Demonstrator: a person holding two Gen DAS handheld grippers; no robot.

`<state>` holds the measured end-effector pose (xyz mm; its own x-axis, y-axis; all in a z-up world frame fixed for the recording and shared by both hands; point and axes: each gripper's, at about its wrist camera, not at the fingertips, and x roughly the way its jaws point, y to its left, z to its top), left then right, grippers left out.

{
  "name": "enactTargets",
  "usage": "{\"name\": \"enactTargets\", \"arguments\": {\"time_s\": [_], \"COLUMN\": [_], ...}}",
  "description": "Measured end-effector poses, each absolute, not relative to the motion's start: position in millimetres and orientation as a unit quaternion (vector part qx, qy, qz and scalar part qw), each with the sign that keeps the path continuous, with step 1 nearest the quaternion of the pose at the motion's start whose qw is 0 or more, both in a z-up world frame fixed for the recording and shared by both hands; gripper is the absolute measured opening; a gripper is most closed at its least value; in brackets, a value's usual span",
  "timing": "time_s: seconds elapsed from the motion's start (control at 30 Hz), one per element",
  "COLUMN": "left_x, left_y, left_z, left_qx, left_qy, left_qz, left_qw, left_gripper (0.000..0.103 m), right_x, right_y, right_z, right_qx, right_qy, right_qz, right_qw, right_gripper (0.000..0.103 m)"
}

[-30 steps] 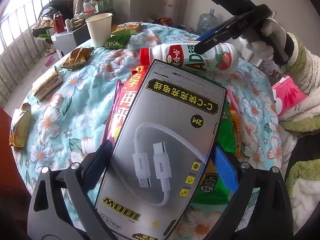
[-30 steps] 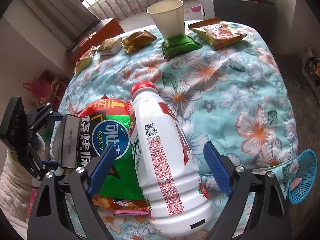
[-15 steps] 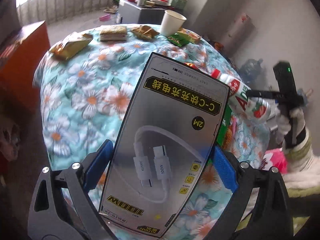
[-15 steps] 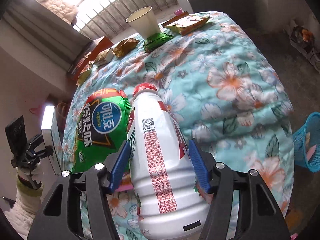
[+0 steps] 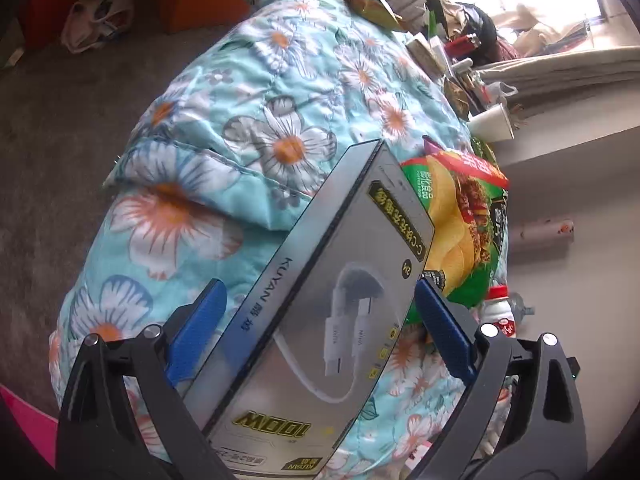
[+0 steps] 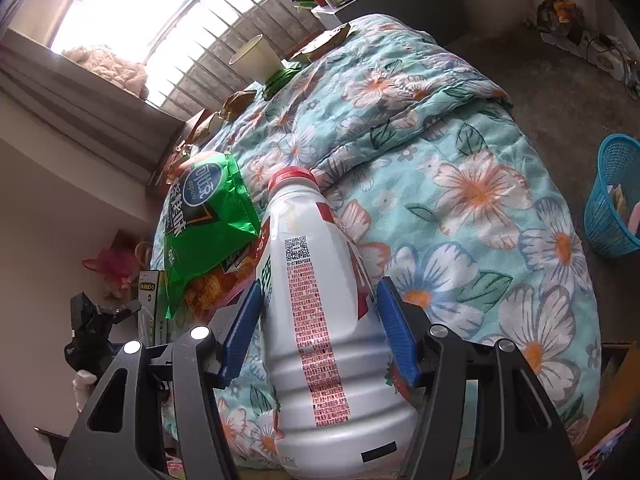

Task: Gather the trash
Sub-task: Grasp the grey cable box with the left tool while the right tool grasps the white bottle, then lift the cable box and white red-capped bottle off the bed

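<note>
I carry two things, one per hand. My left gripper (image 5: pixel 316 328) holds one flat grey cardboard cable box (image 5: pixel 320 312), glossy, printed with a white cable and yellow lettering; my blue ridged pads stand wide at its two long edges, tight on it, and the box rides tilted above the quilt. My right gripper (image 6: pixel 318 330) has one white plastic drink bottle (image 6: pixel 320 320) with a red screw cap, ribbed near its base and printed with red text; my jaws have just been closing and now the pads press its waist at a middling spread. The bottle lies along my fingers, cap pointing away over the one teal quilted bedspread (image 6: pixel 460 160) with its white and orange flowers. Beside the bottle lies one crinkly green foil snack bag (image 6: pixel 208 220). One white paper cup (image 6: pixel 254 58) stands at the far edge. One blue plastic mesh basket (image 6: pixel 612 200) sits on the grey floor at right.
</note>
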<state>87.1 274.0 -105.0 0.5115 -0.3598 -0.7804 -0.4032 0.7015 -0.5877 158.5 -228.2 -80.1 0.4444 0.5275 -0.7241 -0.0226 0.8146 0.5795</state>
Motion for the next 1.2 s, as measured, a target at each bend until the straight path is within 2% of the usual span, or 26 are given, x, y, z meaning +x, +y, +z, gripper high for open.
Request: {"name": "enactTargets", "arguments": {"time_s": [0.23, 0.37, 0.47, 0.53, 0.73, 1.07, 1.2], "left_x": [81, 79, 75, 74, 83, 91, 90], "left_y": [242, 218, 205, 198, 201, 200, 196], "left_z": [-74, -75, -78, -82, -94, -102, -100], "left_qx": [-0.214, -0.096, -0.047, -0.018, -0.015, 0.002, 0.010], "left_qy": [0.499, 0.511, 0.508, 0.508, 0.509, 0.501, 0.498], "left_qz": [0.000, 0.013, 0.003, 0.013, 0.038, 0.051, 0.043], "left_qw": [0.840, 0.854, 0.860, 0.861, 0.860, 0.864, 0.866], "left_gripper": [0.091, 0.091, 0.091, 0.091, 0.091, 0.091, 0.081], "right_x": [157, 156, 158, 161, 180, 212, 219], "right_y": [-238, -234, -231, -227, -212, -177, -167], "right_z": [-77, -81, -79, -77, -74, -79, -84], "right_qx": [0.260, 0.252, 0.237, 0.225, 0.181, 0.084, 0.056], "right_qy": [0.487, 0.494, 0.498, 0.501, 0.526, 0.574, 0.592], "right_qz": [0.172, 0.174, 0.175, 0.178, 0.195, 0.203, 0.202], "right_qw": [0.816, 0.814, 0.816, 0.816, 0.808, 0.789, 0.778], "right_gripper": [0.057, 0.057, 0.058, 0.062, 0.068, 0.068, 0.068]}}
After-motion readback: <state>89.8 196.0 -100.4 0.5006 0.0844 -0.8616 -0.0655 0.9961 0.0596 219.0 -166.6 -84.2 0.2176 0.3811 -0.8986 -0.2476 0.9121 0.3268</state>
